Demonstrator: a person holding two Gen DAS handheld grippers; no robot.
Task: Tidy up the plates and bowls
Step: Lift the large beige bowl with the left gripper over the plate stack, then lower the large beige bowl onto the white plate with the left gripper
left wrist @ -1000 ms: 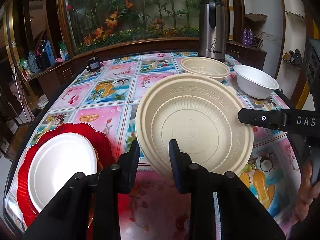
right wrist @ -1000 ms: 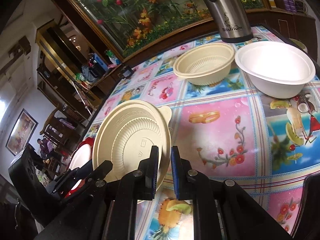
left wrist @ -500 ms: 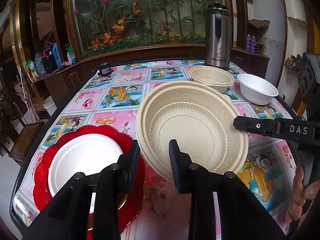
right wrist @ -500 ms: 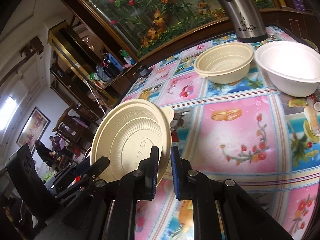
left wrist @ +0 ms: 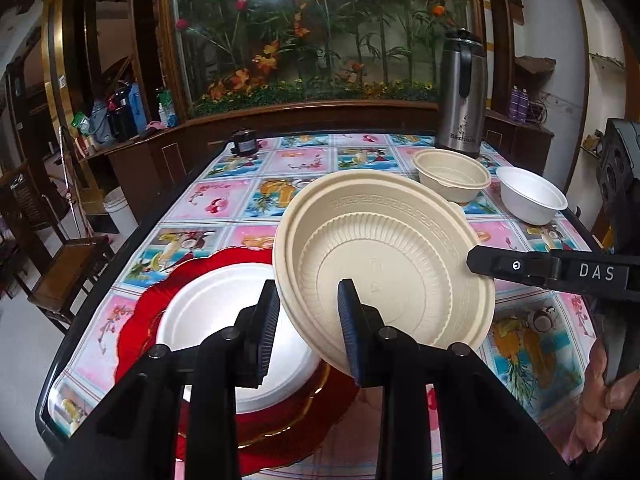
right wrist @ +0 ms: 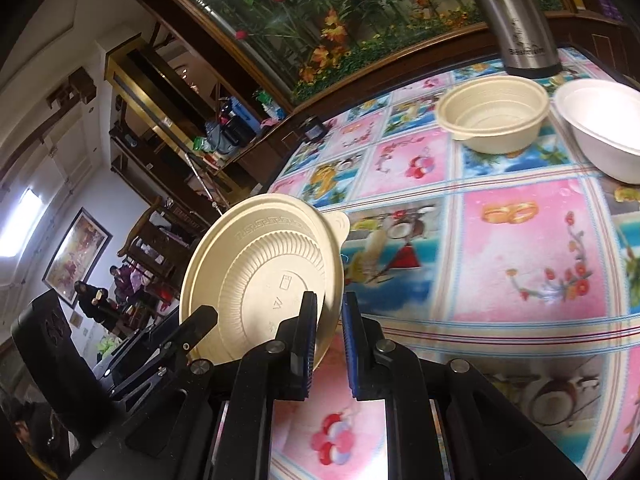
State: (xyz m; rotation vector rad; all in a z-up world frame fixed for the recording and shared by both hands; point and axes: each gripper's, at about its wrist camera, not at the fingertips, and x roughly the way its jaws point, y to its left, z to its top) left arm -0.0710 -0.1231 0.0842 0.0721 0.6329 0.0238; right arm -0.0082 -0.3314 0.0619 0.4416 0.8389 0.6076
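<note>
Left tool (left wrist: 308,328): matte black plastic, silver pivot screws, ribbed blue-edged pads (left wrist: 267,332). Right tool (right wrist: 327,338): same black build, round silver screws, blue ribbed pads (right wrist: 352,344), white "DAS" lettering on its side. Bare skin of right hand (left wrist: 600,400) at frame edge.

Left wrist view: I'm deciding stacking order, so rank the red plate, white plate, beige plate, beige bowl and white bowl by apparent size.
1. red plate
2. beige plate, though held near the camera, so unsure against the red one
3. white plate
4-5. beige bowl and white bowl look alike
</note>
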